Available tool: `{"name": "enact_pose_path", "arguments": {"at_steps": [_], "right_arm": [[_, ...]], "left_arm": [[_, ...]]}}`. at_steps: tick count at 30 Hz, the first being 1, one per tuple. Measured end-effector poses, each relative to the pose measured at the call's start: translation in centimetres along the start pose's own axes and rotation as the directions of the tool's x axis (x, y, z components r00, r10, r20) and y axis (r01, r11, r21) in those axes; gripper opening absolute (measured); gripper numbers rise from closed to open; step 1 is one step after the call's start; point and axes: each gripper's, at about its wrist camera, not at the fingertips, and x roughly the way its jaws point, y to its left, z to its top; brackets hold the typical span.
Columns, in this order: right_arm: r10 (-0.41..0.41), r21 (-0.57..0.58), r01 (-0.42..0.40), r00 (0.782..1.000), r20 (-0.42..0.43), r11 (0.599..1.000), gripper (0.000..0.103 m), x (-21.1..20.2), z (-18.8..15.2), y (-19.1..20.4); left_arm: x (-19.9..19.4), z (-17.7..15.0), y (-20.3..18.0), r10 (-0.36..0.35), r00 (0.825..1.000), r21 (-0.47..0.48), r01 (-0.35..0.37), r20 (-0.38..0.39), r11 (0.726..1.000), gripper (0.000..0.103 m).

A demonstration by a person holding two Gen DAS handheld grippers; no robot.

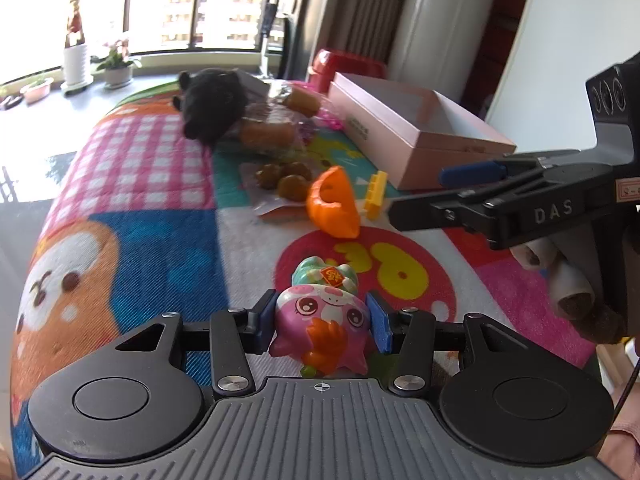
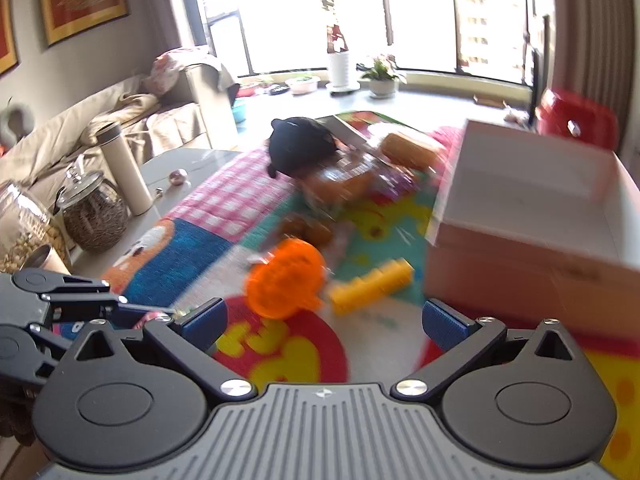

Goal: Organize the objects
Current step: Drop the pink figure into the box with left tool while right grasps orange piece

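Note:
My left gripper (image 1: 323, 322) is shut on a pink and green cartoon figurine (image 1: 324, 316) and holds it over the colourful play mat (image 1: 160, 240). My right gripper (image 2: 324, 324) is open and empty, above the mat; it also shows in the left wrist view (image 1: 424, 196) at the right. Ahead of it lie an orange plastic toy (image 2: 286, 278) and a yellow block (image 2: 372, 286). Both also show in the left wrist view: the orange toy (image 1: 334, 208) and the yellow block (image 1: 376, 194). An open pink box (image 2: 532, 216) stands at the right, also seen in the left wrist view (image 1: 416, 128).
A black plush toy (image 1: 212, 104) and bags of brown snacks (image 1: 276, 128) lie at the mat's far end. Glass jars (image 2: 94, 212) and a white bottle (image 2: 124, 168) stand on the side table at the left. A red appliance (image 2: 576, 122) sits behind the box.

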Motion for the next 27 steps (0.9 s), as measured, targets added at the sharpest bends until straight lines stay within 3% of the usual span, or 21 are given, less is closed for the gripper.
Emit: {"name": "enact_pose_path", "arguments": {"at_steps": [5, 8, 9, 13, 19, 22, 27], "right_arm": [[-0.002, -0.102, -0.001, 0.999, -0.034, 0.995, 0.1, 4.1, 1.7, 3.0], [-0.016, -0.107, 0.007, 0.996, -0.086, 0.994, 0.075, 6.4, 1.9, 3.4], [-0.022, -0.104, 0.011, 0.994, -0.103, 0.994, 0.055, 6.7, 2.0, 3.5], [-0.014, -0.122, 0.005, 0.997, -0.075, 0.993, 0.054, 4.1, 1.4, 3.9], [-0.062, -0.095, 0.062, 0.998, 0.005, 0.994, 0.054, -4.1, -0.9, 0.5], [-0.151, -0.058, 0.153, 0.987, 0.052, 0.986, 0.054, -7.3, -2.6, -2.1], [-0.231, 0.021, 0.23, 0.968, 0.097, 0.973, 0.054, -10.5, -4.3, -5.7]], "left_arm": [[-1.1, -1.1, 0.9, -0.009, 1.0, -0.036, 0.01, 0.017, 0.999, 0.052], [-1.5, -1.4, 0.9, -0.003, 1.0, -0.042, 0.004, 0.021, 0.999, 0.052], [-1.5, -1.4, 0.9, 0.0, 1.0, -0.045, 0.001, 0.021, 0.999, 0.052], [-1.8, -1.6, 0.2, 0.007, 1.0, -0.03, -0.006, 0.017, 1.0, 0.052], [-2.3, 0.0, -2.4, -0.062, 0.997, 0.014, 0.061, 0.056, 0.998, 0.052], [-2.4, 3.8, -4.5, -0.085, 0.986, 0.059, 0.077, 0.146, 0.995, 0.052], [0.5, 13.0, -8.6, -0.139, 0.945, 0.1, 0.114, 0.296, 0.988, 0.053]]}}
